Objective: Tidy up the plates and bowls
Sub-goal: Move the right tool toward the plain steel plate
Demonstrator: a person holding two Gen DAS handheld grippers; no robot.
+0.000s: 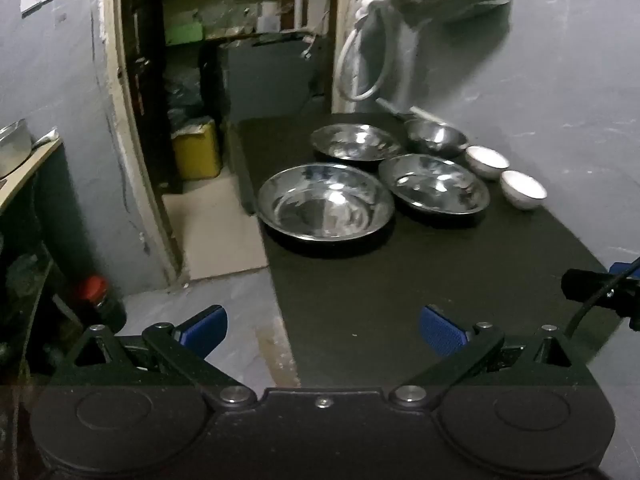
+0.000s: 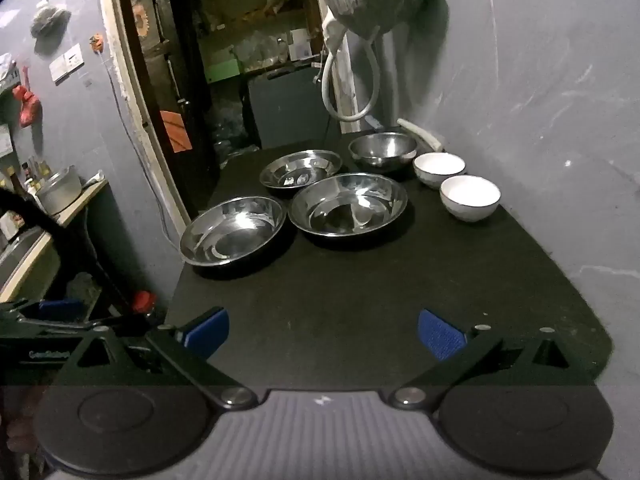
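Plates: three steel plates sit on the black table [image 2: 360, 300], well ahead of both sets of jaws; the nearest plate [image 2: 233, 230] lies ahead-left of the right jaws at the table's left edge, the middle plate [image 2: 347, 204] straight ahead just beside it, the far plate [image 2: 301, 168] behind them.
Steel bowl [image 2: 383, 150]: beyond the plates, ahead-right, near the wall.
White bowls: near white bowl [image 2: 470, 197] and far white bowl [image 2: 439, 169], side by side, ahead-right, upright.
Left gripper [image 1: 324, 326]: jaws wide apart, holding nothing, over the table's near left edge.
Right gripper [image 2: 323, 330]: jaws spread wide, empty, above bare table.
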